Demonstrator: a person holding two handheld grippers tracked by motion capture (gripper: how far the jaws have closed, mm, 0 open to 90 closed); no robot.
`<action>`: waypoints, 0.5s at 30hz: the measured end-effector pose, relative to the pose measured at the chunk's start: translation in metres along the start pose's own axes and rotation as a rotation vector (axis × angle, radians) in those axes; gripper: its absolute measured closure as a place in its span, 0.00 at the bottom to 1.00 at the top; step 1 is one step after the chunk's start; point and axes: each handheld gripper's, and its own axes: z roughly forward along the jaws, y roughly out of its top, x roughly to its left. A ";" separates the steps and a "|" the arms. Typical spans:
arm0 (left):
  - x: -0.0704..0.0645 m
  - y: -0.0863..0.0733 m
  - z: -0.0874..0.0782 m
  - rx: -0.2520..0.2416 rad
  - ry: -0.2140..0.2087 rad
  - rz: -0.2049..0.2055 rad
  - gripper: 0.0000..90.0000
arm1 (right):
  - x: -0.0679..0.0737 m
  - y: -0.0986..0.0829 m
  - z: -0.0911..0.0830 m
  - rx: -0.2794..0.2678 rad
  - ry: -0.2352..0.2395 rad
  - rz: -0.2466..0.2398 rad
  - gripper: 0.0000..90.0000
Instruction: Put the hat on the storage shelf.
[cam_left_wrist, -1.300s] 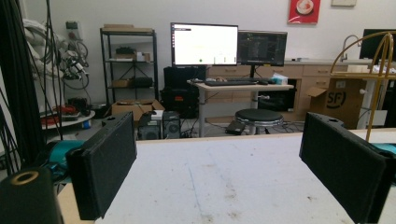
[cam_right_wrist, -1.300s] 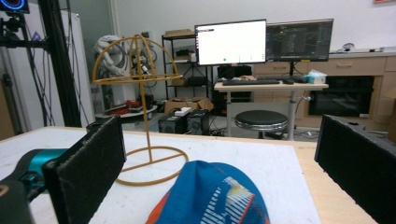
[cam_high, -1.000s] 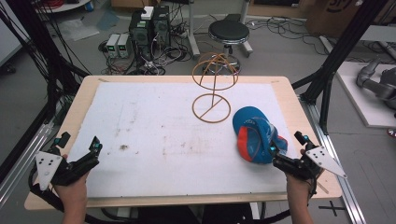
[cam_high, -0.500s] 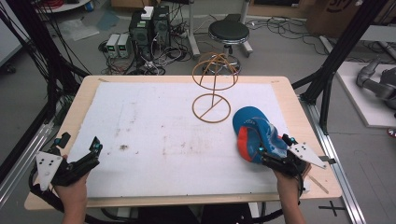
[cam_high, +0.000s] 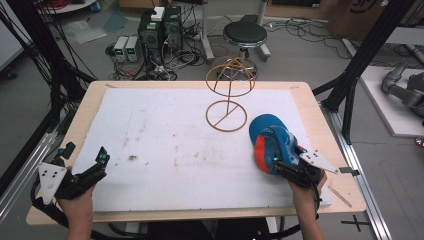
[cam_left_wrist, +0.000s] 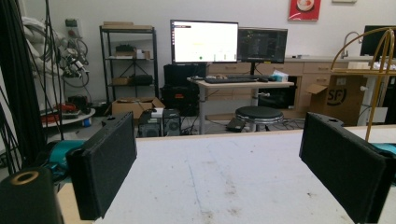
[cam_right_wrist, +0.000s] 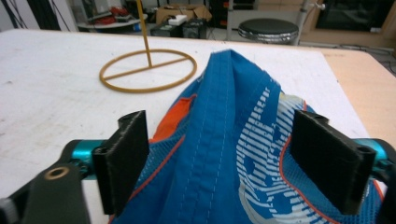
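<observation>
Right gripper view is showing the right gripper (cam_right_wrist: 233, 158) straddling the blue and orange fabric cap (cam_right_wrist: 224, 140), its jaws standing apart; closing on the cap seems next. Beyond the fingertips, the golden wire hat stand (cam_high: 227, 92) is waiting, while the left gripper (cam_high: 82, 172) is idling with its jaws spread.

Grey floor (cam_high: 310, 55), black stool (cam_high: 244, 34), twin monitors (cam_left_wrist: 229, 42) on desk (cam_left_wrist: 240, 84).

Two handheld grippers, left gripper (cam_high: 85, 167) and right gripper (cam_high: 289, 162), are showing black padded jaws, teal fittings, grey three-cornered plates; a dark band, possibly a strap, is circling the right wrist.
</observation>
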 end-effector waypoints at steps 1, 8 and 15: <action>0.000 0.000 0.000 -0.001 0.000 0.000 0.13 | 0.000 0.000 0.001 0.013 0.006 0.008 0.30; 0.000 0.000 0.000 0.001 0.000 0.000 0.13 | -0.001 -0.001 0.002 0.051 0.013 0.017 0.48; 0.000 0.000 0.000 0.001 0.000 -0.001 0.13 | -0.002 -0.002 0.004 0.090 0.028 0.011 0.72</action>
